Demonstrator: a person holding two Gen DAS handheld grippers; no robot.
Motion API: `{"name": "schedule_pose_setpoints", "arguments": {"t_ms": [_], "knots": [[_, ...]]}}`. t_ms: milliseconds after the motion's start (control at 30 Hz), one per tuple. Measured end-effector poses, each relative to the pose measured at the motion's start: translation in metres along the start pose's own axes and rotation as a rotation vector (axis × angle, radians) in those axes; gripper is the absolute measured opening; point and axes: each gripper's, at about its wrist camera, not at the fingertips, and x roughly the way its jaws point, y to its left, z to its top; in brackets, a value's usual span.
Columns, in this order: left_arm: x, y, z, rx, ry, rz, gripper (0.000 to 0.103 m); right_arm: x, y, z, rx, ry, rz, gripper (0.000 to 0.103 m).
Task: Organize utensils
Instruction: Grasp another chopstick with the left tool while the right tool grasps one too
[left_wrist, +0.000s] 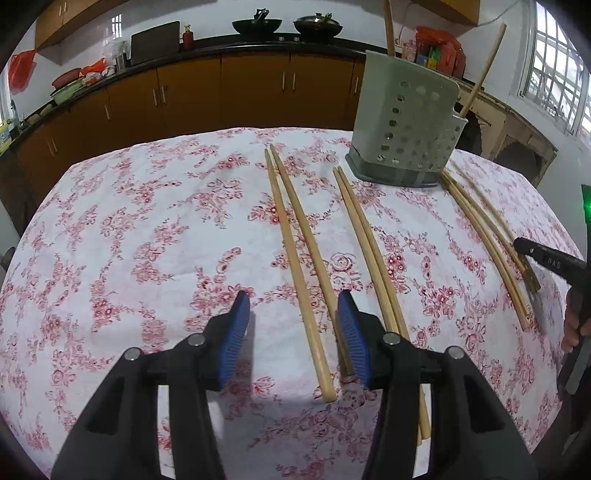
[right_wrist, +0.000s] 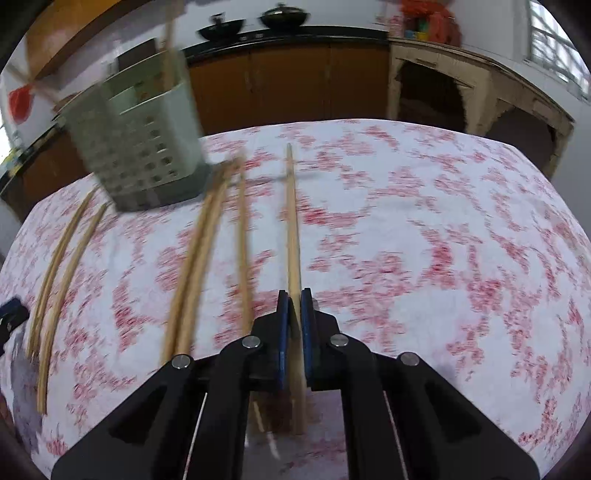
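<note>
The left gripper (left_wrist: 293, 306) is low over the table with the flowery cloth (left_wrist: 147, 236), and its blue jaws stand apart with nothing squeezed between them. A pair of chopsticks (left_wrist: 301, 258) lies on the cloth right in that gap. One stick sits in the middle of the gap and the other runs close along the right jaw. Their thick ends are near the gripper and their thin ends point far away, so the sticks lie the same way the jaws point. This hand is the nearer one for that pair, and I think it only has to go down a little and pinch. A second pair (left_wrist: 365, 243) lies just to the right, outside the jaws. Further right, the right gripper (right_wrist: 294, 295) is shut tight on one chopstick (right_wrist: 291, 221) that also points away. That view is blurry, so I cannot tell if the stick is off the cloth. More sticks (right_wrist: 199, 258) lie to its left. Far back stands the grey holder with holes (left_wrist: 402, 136), with two sticks (left_wrist: 480, 70) already poking out of it.
</note>
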Motion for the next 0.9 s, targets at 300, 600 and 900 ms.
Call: {"name": "schedule_pose_setpoints", "arguments": {"t_ms": [300,600,900], "knots": [[0.017,-0.009,0.002,0.027,0.04,0.046,0.016,-0.001,-0.01,0.001,0.014,0.001,-0.003,0.007],[0.023,0.023,0.012,-0.053,0.03,0.122,0.008,0.001,-0.015,0.004,0.014,-0.007,-0.004,0.007],[0.02,0.033,0.01,-0.056,0.015,0.068,0.019,0.001,-0.017,0.004,0.019,-0.013,0.0,0.008]]}}
